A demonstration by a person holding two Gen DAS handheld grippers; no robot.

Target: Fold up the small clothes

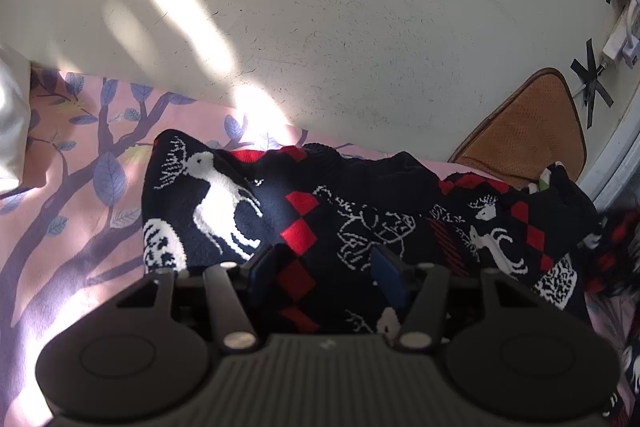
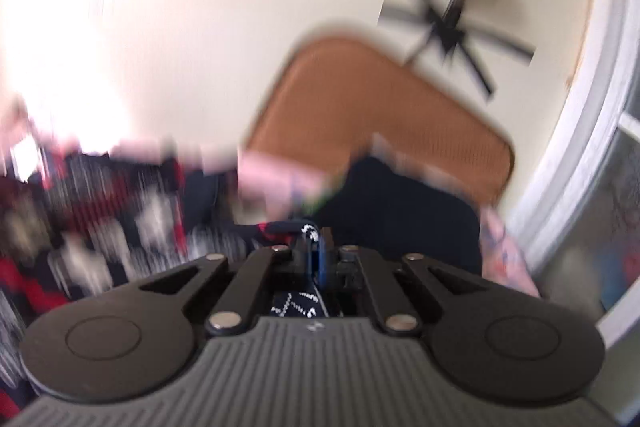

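Note:
A small dark navy knit sweater (image 1: 328, 211) with white reindeer and red diamonds lies spread on a pink bedsheet (image 1: 72, 219) printed with purple branches. My left gripper (image 1: 326, 267) is open just above the sweater's near part, its blue pads either side of the red diamond column. In the right wrist view, which is motion-blurred, my right gripper (image 2: 314, 247) is shut on a fold of the sweater's edge (image 2: 308, 233); more of the sweater (image 2: 100, 211) lies at the left.
A brown perforated cushion (image 1: 528, 139) leans against the cream wall behind the bed, also in the right wrist view (image 2: 372, 115). Black tape crosses (image 1: 592, 87) and a white cable plug (image 1: 620, 43) are on the wall at right. A white pillow (image 1: 12, 123) lies at far left.

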